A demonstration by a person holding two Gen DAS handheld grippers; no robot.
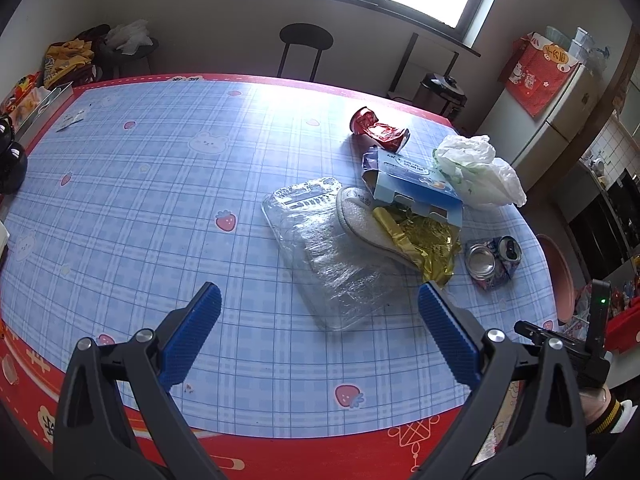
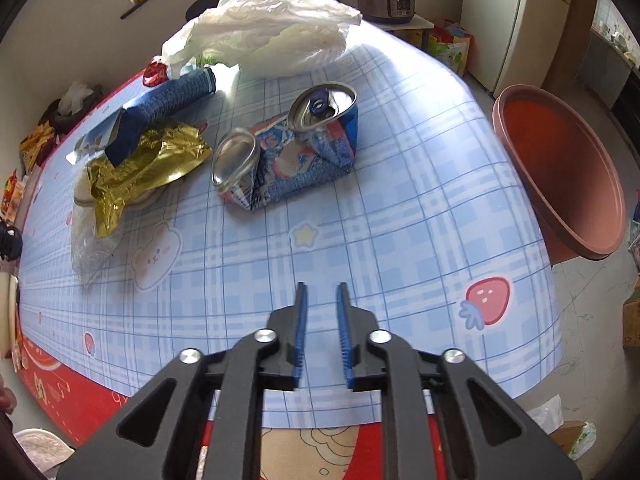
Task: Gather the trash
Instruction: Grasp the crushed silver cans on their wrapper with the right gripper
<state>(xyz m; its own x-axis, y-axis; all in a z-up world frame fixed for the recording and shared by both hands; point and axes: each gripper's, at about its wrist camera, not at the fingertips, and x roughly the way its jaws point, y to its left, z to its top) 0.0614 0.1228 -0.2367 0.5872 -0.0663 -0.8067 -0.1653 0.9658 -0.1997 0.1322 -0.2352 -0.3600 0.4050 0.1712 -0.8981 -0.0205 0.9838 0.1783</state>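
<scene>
Through my left wrist view, I am holding my left fingers [image 1: 320,344] spread wide and released, with nothing between them, above the checked counter [image 1: 140,208]. The trash is lying ahead of them and toward my right: a clear plastic tray [image 1: 320,248] nearest, just beyond my right-hand fingertip, with a pale insole [image 1: 360,220] and a gold foil wrapper [image 1: 424,240] overlapping its far side. A torn blue carton [image 1: 412,184] is resting on the wrapper, a white plastic bag [image 1: 476,172] is sitting beside the carton, and a crushed red can [image 1: 378,128] is lying farther back. A crushed blue can [image 1: 494,262] is lying apart at the right, near the counter's edge.

Through my right wrist view, I am keeping my right fingers [image 2: 322,320] narrowed to a slim gap, gripping nothing, only bare counter [image 2: 400,220] showing between them. The crushed blue can [image 2: 288,152] is lying straight ahead of the fingertips, well apart from them. The gold foil wrapper [image 2: 144,160] and blue carton [image 2: 160,112] are lying to its left, the white plastic bag [image 2: 272,32] beyond. A reddish-brown basin [image 2: 560,176] is standing off the counter's right edge.
</scene>
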